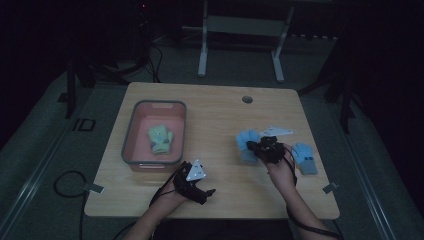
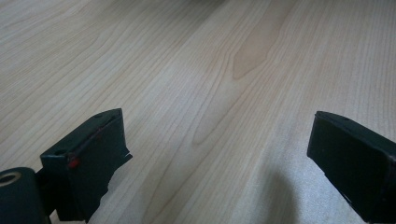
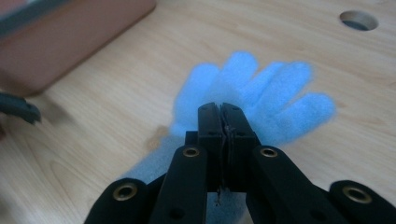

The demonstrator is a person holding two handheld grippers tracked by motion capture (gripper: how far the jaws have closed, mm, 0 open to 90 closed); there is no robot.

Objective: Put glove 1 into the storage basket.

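Light blue glove (image 3: 261,100) flat on table, fingers spread twd far edge, pinched at palm by right gripper (image 3: 221,122). 2nd blue glove (image 1: 305,158) near right edge. Yellow-green glove pair (image 1: 160,139) inside pink bin (image 1: 131,131), left side.

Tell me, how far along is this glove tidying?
It looks partway. A green glove already lies in the pink bin. The right tongs are shut on a blue glove on the table. Another blue glove waits further right. The left tongs are open, holding nothing.
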